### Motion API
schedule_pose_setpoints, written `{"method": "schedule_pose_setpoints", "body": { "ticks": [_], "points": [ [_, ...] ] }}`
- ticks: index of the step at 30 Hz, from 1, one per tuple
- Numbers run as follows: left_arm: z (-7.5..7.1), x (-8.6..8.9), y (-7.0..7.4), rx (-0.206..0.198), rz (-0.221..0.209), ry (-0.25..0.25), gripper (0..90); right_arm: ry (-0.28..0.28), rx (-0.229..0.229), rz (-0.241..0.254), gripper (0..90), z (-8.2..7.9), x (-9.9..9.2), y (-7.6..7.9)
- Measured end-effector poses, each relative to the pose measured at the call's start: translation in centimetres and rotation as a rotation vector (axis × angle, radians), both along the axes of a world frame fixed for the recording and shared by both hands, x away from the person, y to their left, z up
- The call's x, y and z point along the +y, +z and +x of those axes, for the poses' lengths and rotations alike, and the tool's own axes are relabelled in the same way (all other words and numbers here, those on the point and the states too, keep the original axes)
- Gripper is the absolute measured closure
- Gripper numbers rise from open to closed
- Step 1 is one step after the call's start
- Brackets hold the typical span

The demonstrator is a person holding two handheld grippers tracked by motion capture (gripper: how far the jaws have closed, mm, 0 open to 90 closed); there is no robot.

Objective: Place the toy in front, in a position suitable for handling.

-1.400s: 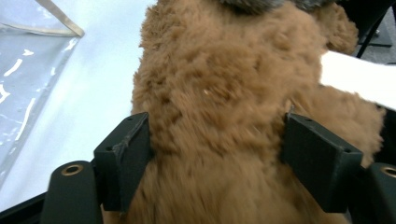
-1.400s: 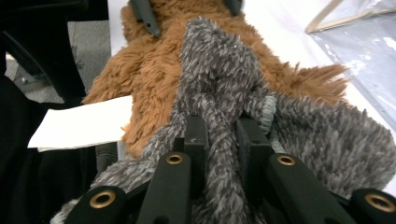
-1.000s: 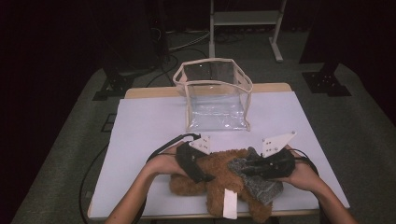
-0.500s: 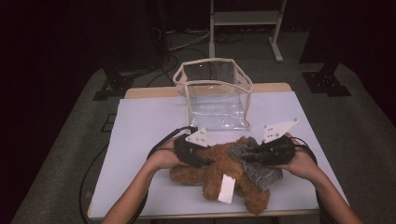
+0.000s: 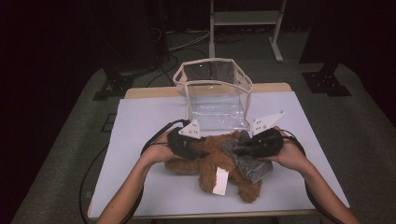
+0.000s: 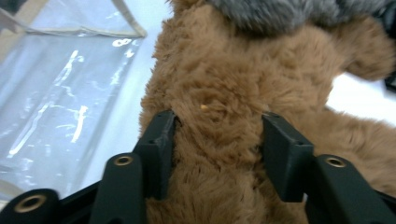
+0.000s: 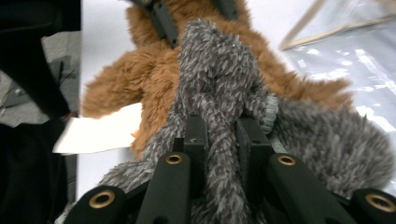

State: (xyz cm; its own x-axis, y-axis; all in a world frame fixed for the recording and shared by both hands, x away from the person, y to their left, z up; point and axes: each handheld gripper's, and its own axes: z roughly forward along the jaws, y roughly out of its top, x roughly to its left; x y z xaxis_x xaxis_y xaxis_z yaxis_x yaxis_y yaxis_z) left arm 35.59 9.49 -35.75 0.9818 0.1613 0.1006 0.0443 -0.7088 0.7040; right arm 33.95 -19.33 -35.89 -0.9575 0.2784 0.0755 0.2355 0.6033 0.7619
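Compared with the earlier high-view frames, both hands and the two plush toys sit a little farther up the table, closer to the clear bag, and the white tag hangs lower in front of the brown toy. The left gripper's jaws, wide a moment ago, closed on brown fur and have just been opening slightly again, with the toy between them.

At the left, the left gripper clamps the brown plush toy; in the left gripper view its two black jaws press into the fur on either side, the pile bulging between them. The toy lies on the white table, partly lifted at its upper side, with the white tag hanging from it toward the near edge.

Toward the right, the grey plush toy lies over the brown one, touching it. The right gripper pinches a narrow fold of grey fur, its jaws nearly together around it.

Behind both toys, just beside them, stands the clear plastic bag, upright and open at the top.
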Motion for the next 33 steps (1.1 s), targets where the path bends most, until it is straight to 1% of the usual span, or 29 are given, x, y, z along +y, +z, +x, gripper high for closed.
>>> {"method": "schedule_pose_setpoints", "body": {
  "ticks": [1, 2, 3, 5, 7, 10, 12, 14, 15, 16, 18, 20, 22, 24, 26, 28, 30, 33],
  "points": [
    [-0.3, 0.0, 0.0, 0.008, -0.005, -0.003, 46.9, 0.005, -0.003, -0.003, 76.1, -0.3, 0.1, -0.1],
    [-0.6, 0.1, -0.1, 0.010, 0.003, -0.014, 46.9, 0.011, -0.007, -0.004, 76.1, -0.8, 0.1, -0.3],
    [-1.1, 0.0, -0.3, 0.016, -0.005, -0.011, 47.1, 0.019, -0.014, -0.003, 76.1, -1.2, 0.1, -0.3],
    [-1.9, 0.0, -0.5, 0.006, 0.002, -0.017, 47.0, 0.023, -0.021, 0.006, 76.1, -2.0, -0.1, -0.1],
    [-2.6, 0.1, -0.5, -0.008, 0.003, -0.013, 47.0, 0.027, -0.047, 0.014, 76.0, -2.4, -0.2, 0.7],
    [-3.4, 0.3, -0.5, -0.009, -0.001, -0.027, 47.2, 0.010, -0.098, 0.028, 76.0, -2.4, -0.2, 2.5],
    [-3.9, 0.3, -0.4, -0.019, 0.015, -0.037, 47.2, -0.005, -0.117, 0.035, 76.0, -2.0, -0.2, 3.3],
    [-4.3, 0.3, -0.4, -0.023, 0.018, -0.039, 47.1, -0.017, -0.123, 0.024, 75.9, -1.5, 0.2, 3.6],
    [-4.4, 0.4, -0.4, -0.026, 0.022, -0.042, 46.9, -0.013, -0.120, 0.010, 75.9, -1.3, 0.5, 3.4],
    [-4.6, 0.5, -0.4, -0.022, 0.024, -0.047, 46.6, -0.008, -0.114, -0.004, 75.8, -1.2, 0.9, 3.0],
    [-4.7, 0.6, -0.2, -0.018, 0.026, -0.049, 45.5, 0.016, -0.085, -0.017, 75.8, -1.2, 1.4, 2.0],
    [-4.5, 0.9, 0.2, -0.022, 0.015, -0.039, 43.2, 0.035, -0.077, -0.021, 75.9, -1.5, 1.6, 1.2],
    [-4.4, 0.9, 0.6, -0.042, 0.018, -0.024, 39.4, 0.038, -0.065, -0.014, 76.0, -2.0, 1.5, 0.7],
    [-4.2, 0.8, 0.7, -0.043, 0.032, -0.020, 36.1, 0.049, -0.055, -0.004, 76.0, -2.3, 1.1, 0.3],
    [-4.0, 0.6, 0.2, -0.027, 0.058, -0.031, 35.5, 0.048, -0.051, 0.000, 75.9, -2.5, 0.7, 0.1],
    [-4.0, 0.6, -0.4, -0.011, 0.052, -0.041, 36.2, 0.038, -0.048, 0.005, 75.9, -2.5, 0.4, 0.0],
    [-4.0, 0.6, -0.6, -0.007, 0.053, -0.043, 38.4, 0.032, -0.044, 0.014, 75.9, -2.4, 0.4, 0.0],
    [-4.1, 0.7, -0.6, -0.004, 0.073, -0.046, 39.7, 0.034, -0.075, 0.014, 75.7, -2.3, 1.2, 0.8]
  ]
}}
